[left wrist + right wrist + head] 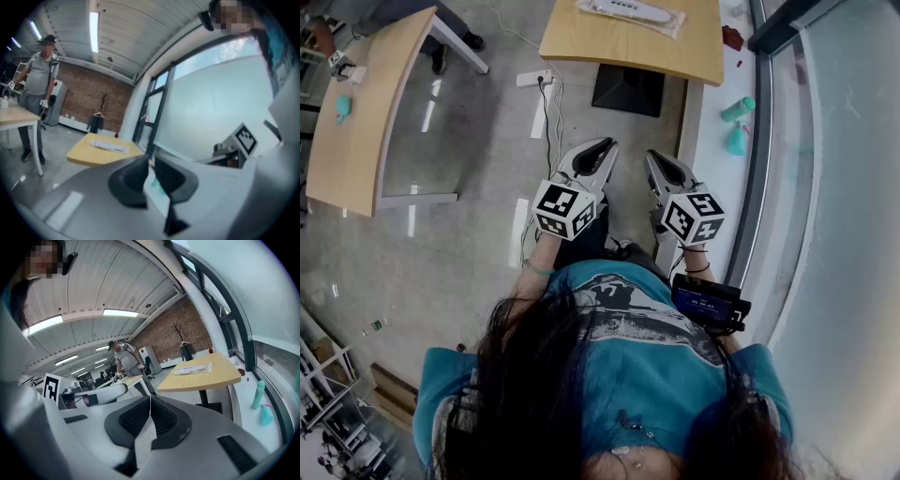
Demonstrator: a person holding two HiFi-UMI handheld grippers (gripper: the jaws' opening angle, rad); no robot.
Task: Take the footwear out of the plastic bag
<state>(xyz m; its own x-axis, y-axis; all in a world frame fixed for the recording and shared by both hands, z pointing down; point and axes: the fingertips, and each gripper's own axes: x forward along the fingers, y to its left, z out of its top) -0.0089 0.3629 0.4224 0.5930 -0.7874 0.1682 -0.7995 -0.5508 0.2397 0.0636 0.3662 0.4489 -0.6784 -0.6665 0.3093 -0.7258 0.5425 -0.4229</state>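
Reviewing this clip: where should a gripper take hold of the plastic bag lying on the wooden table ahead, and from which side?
Probably the loose film at one short end of the plastic bag, past the pale footwear inside. The bag lies flat with its long side across the table. A low approach from that end, with the jaws closing over the thin edge, seems best.
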